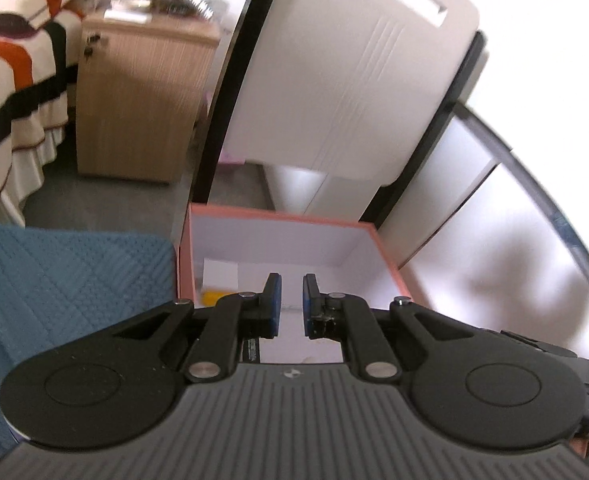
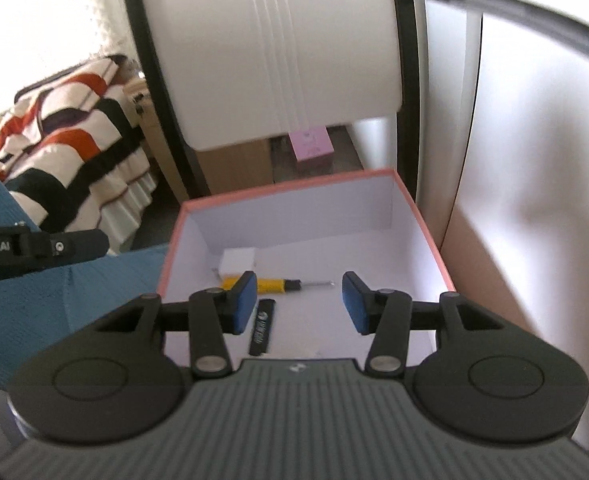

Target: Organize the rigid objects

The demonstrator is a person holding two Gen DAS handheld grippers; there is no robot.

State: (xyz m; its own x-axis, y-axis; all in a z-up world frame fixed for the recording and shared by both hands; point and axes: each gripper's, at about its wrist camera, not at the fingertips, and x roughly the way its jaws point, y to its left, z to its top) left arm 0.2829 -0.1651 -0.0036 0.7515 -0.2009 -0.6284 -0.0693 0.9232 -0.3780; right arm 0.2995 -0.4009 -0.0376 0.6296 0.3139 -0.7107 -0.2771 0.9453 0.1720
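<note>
In the pink box [image 2: 422, 216] we see a yellow screwdriver [image 2: 272, 285], a white block [image 2: 237, 261] and a black bar [image 2: 262, 328]. Above it, our left claw [image 1: 290, 300] is closed and empty, our right claw [image 2: 297, 302] half-open and empty.

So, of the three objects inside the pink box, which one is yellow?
The screwdriver, lying in the pink box: yellow handle, thin metal shaft. The cube is white; the flat bar is black.
</note>
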